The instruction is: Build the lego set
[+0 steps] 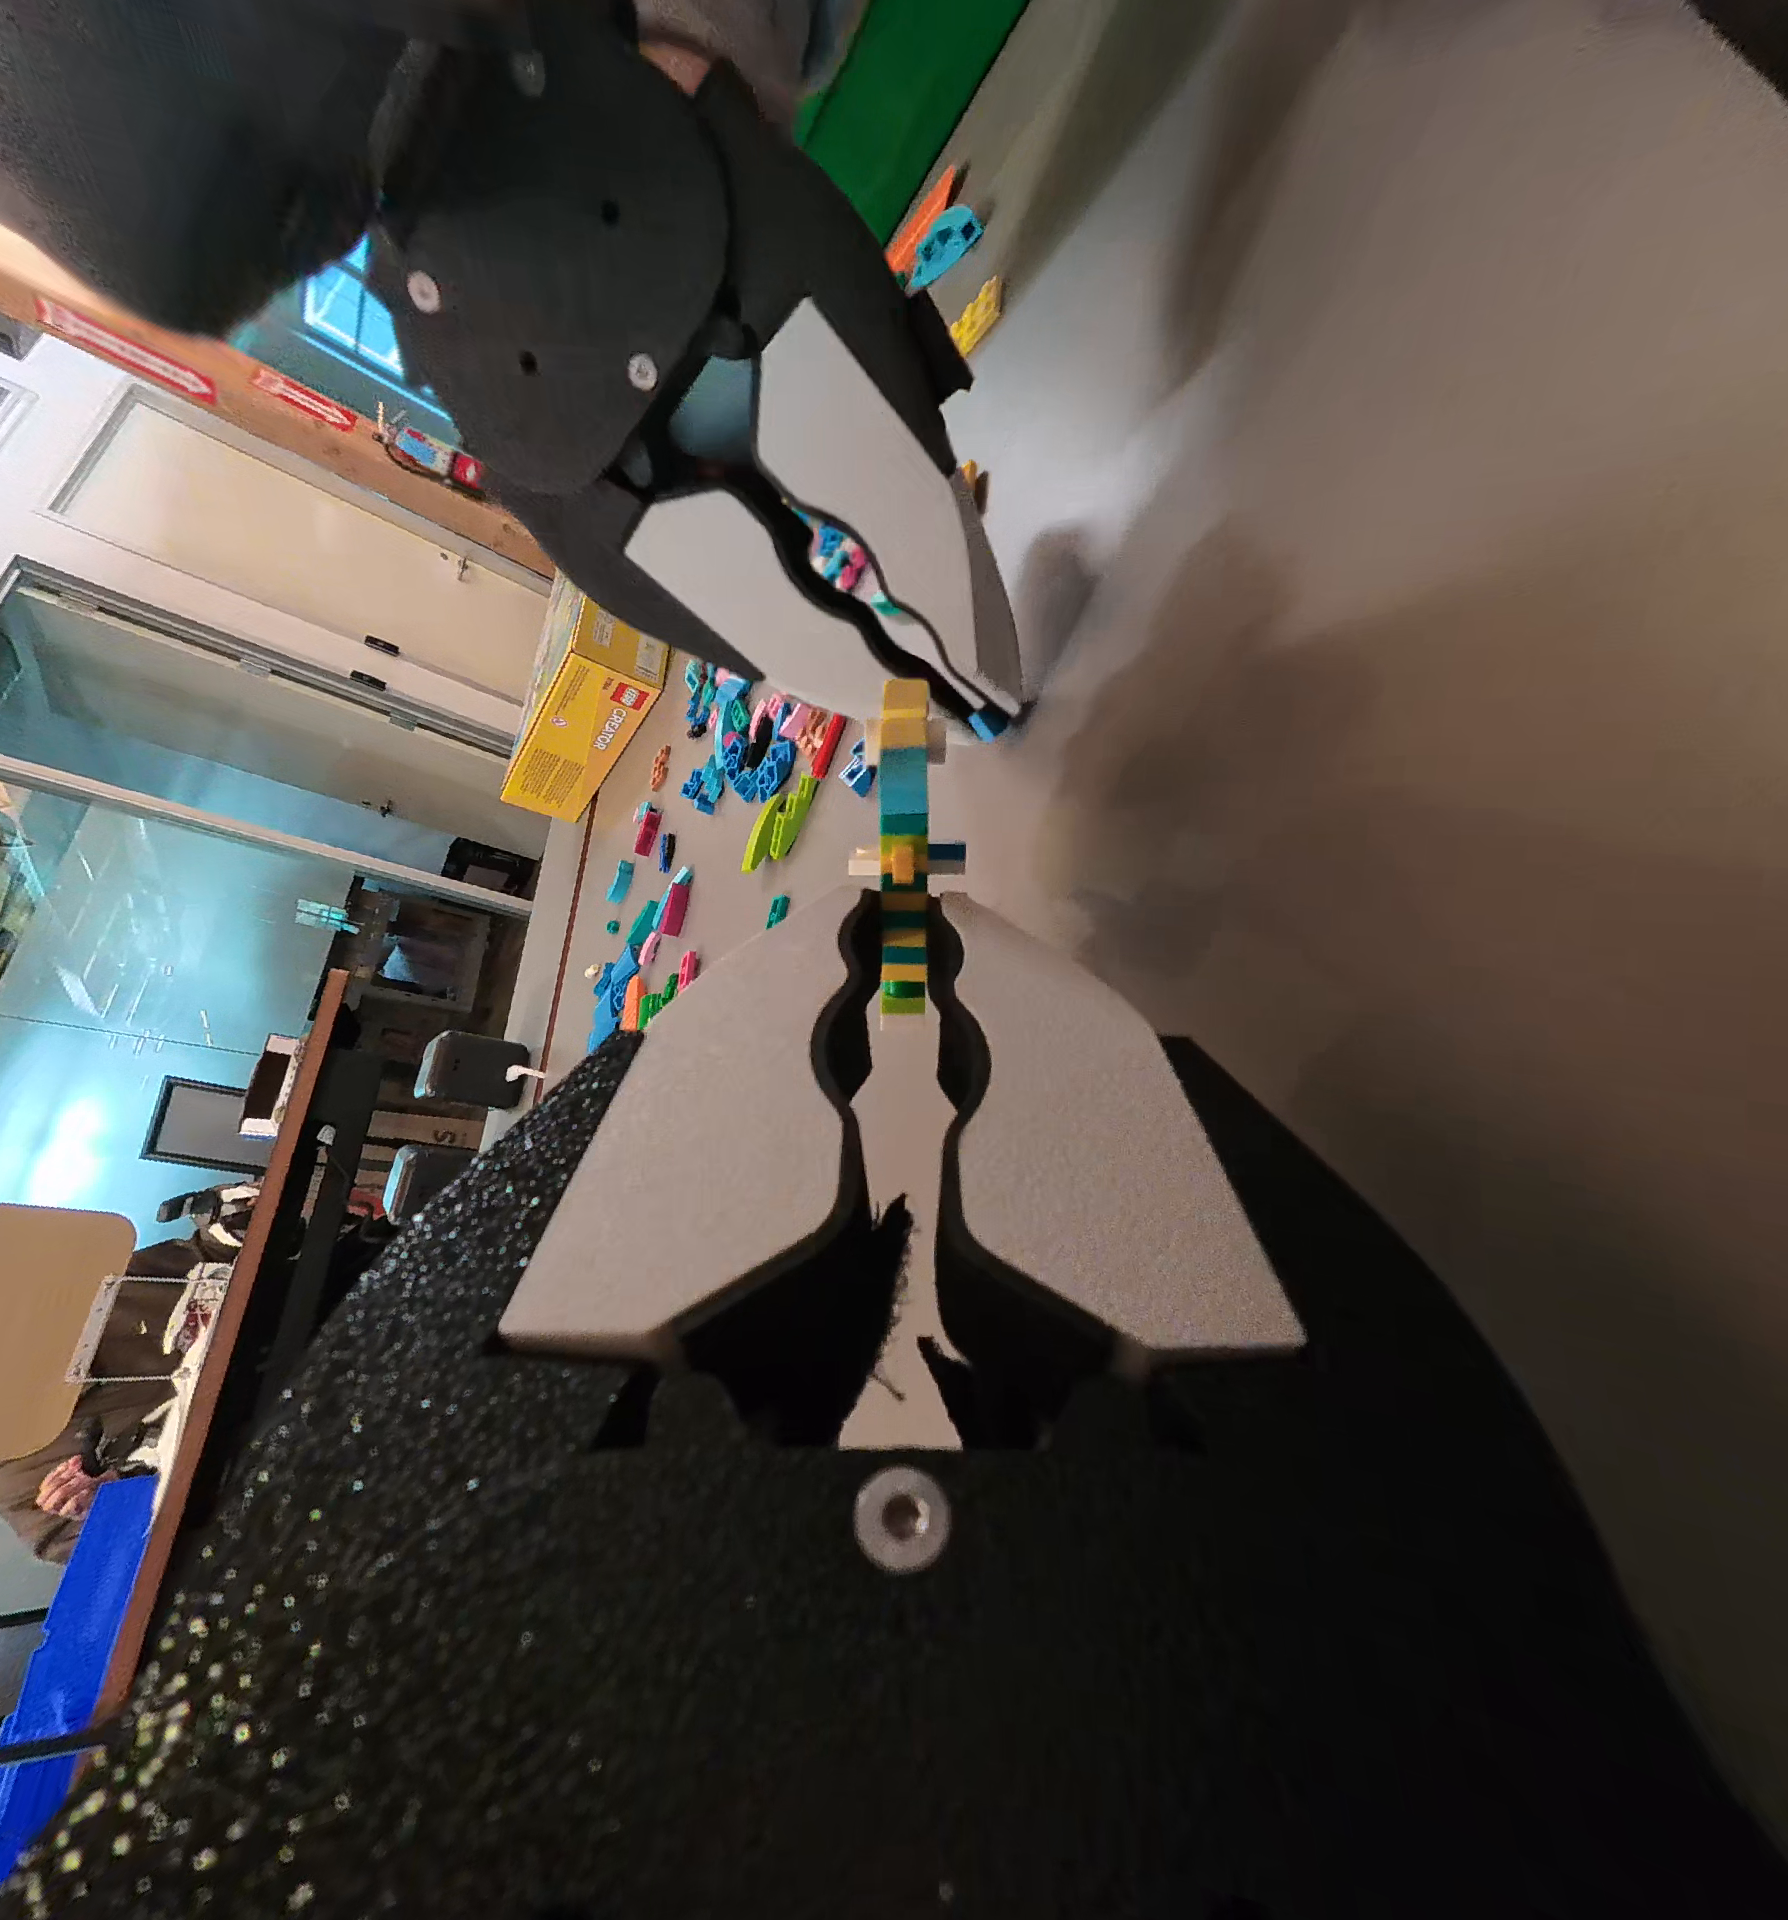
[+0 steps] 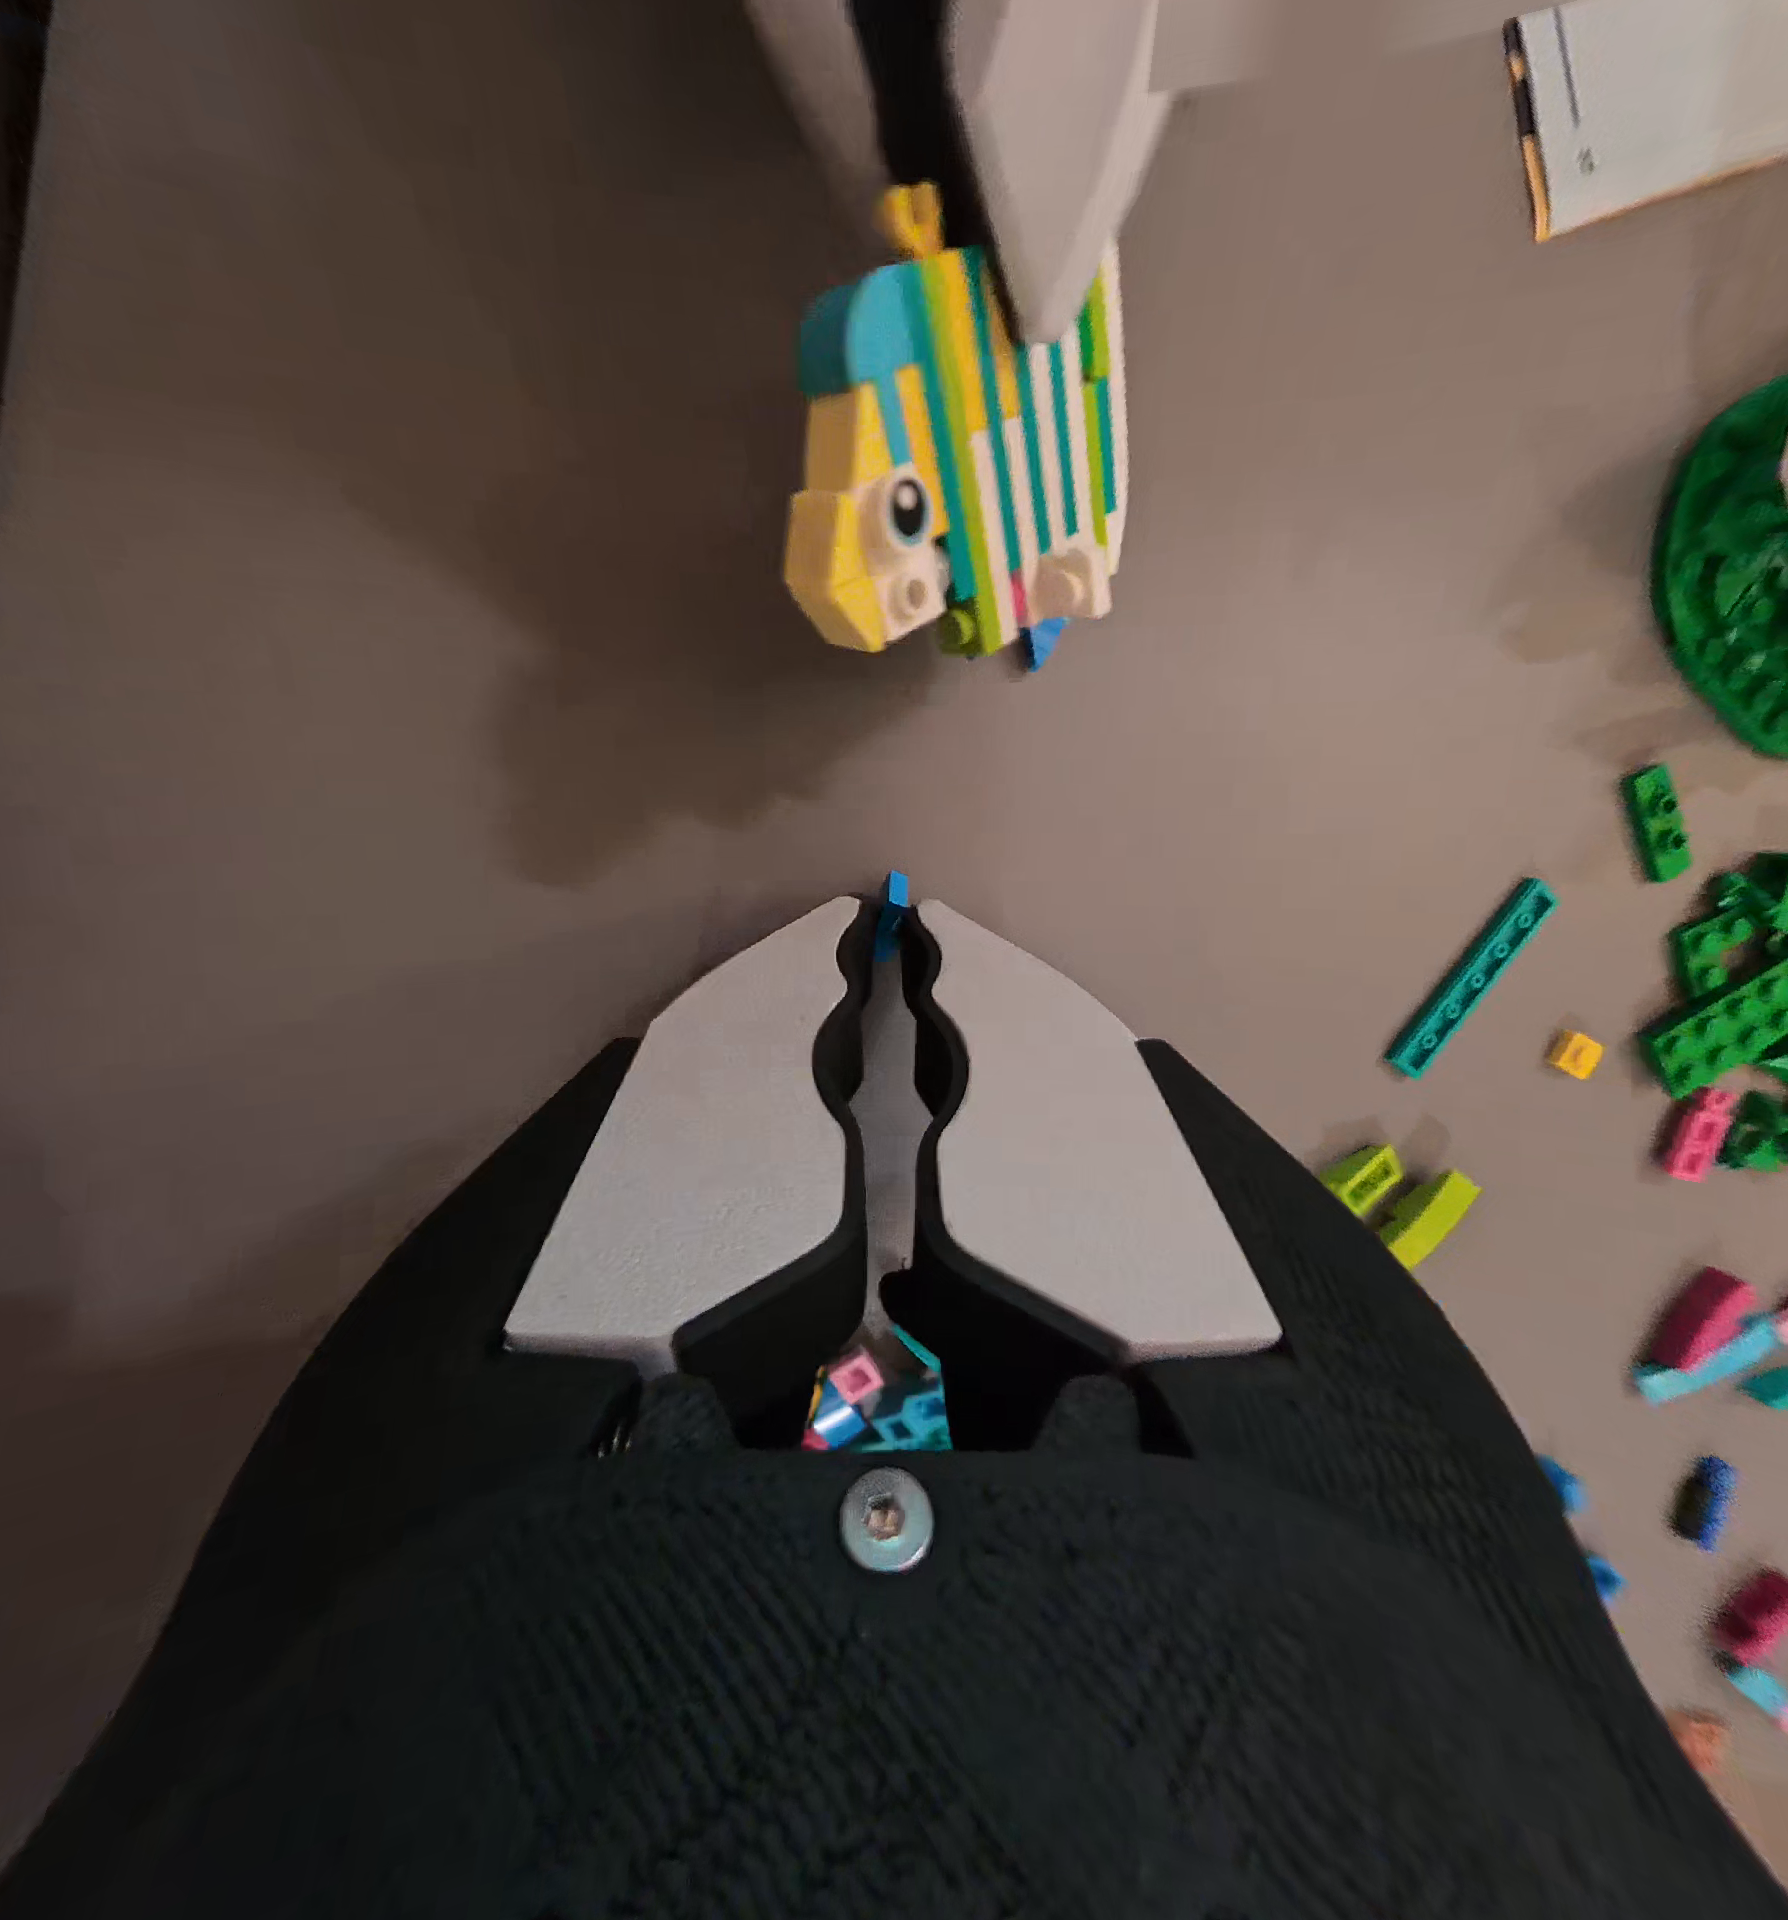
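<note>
My left gripper point(image 1: 902, 914) is shut on a striped lego fish point(image 1: 905, 831), yellow, teal, white and lime, and holds it edge-on above the grey table. In the right wrist view the fish point(image 2: 957, 457) shows side-on with its eye, gripped from above by the left gripper's fingers point(image 2: 1066, 187). My right gripper point(image 2: 890, 909) is shut on a small blue piece point(image 2: 895, 896) that sticks out of its tips, below the fish and apart from it. In the left wrist view the right gripper point(image 1: 994, 717) holds the blue piece point(image 1: 989, 724) just beyond the fish's far end.
Loose bricks point(image 1: 734, 758) and a yellow lego box point(image 1: 589, 727) lie farther off on the table. In the right wrist view a green round build point(image 2: 1763, 582), a teal plate point(image 2: 1472, 977), green bricks point(image 2: 1763, 997) and an instruction booklet point(image 2: 1679, 104) lie to the right. The gap from one gripper's tips to the other's is roughly 8 centimetres. My right tips are roughly 12 centimetres from the teal plate point(image 2: 1472, 977).
</note>
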